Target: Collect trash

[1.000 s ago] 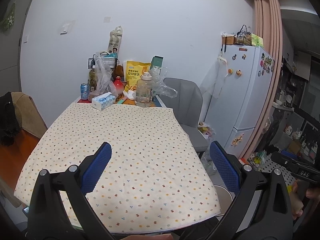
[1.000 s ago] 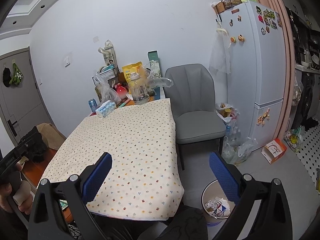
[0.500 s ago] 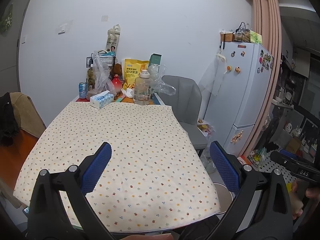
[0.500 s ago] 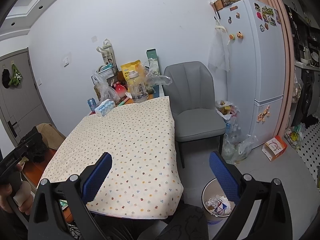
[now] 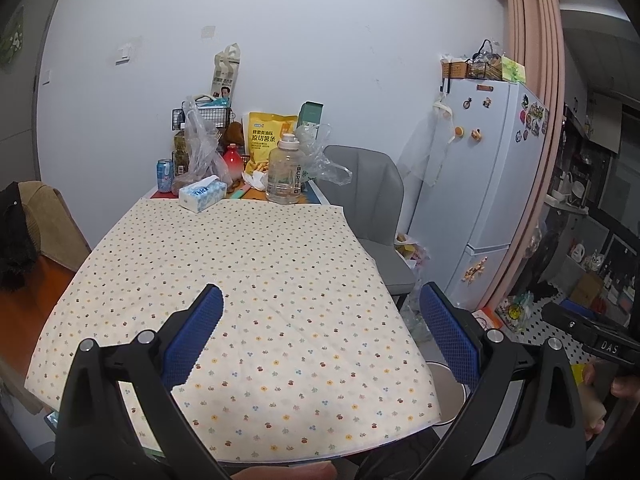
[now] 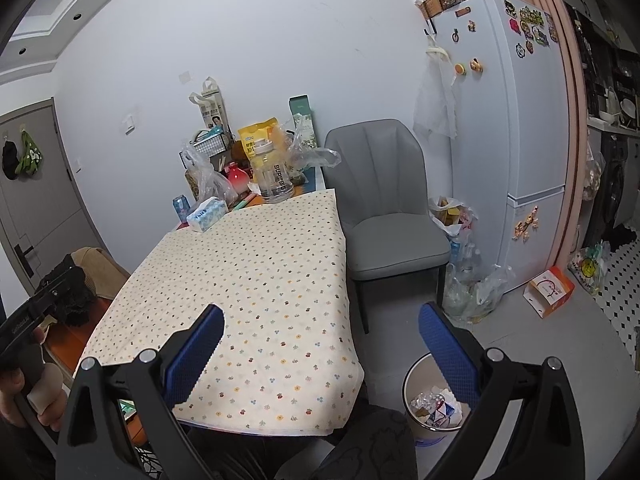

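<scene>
Both grippers hover over the near end of a table with a flower-print cloth (image 5: 256, 264). My left gripper (image 5: 320, 300) is open, its blue pads wide apart with nothing between them. My right gripper (image 6: 320, 316) is open and empty too, spanning the table's near right corner. Below that corner stands a round white trash bin (image 6: 412, 380) with crumpled wrappers and paper in it. Only the bin's rim (image 5: 444, 376) shows in the left wrist view. No loose trash lies on the cloth.
Clutter fills the table's far end: a tissue box (image 5: 202, 196), a big water jug (image 5: 284, 176), a can (image 5: 165, 176), plastic bags, a yellow snack bag (image 5: 270, 140). Right of the table are a grey chair (image 6: 384, 208), a white fridge (image 6: 516, 128), floor bags and a cardboard box (image 6: 550, 290).
Both views have shifted only slightly. The grippers stay open and empty above the table's near end.
</scene>
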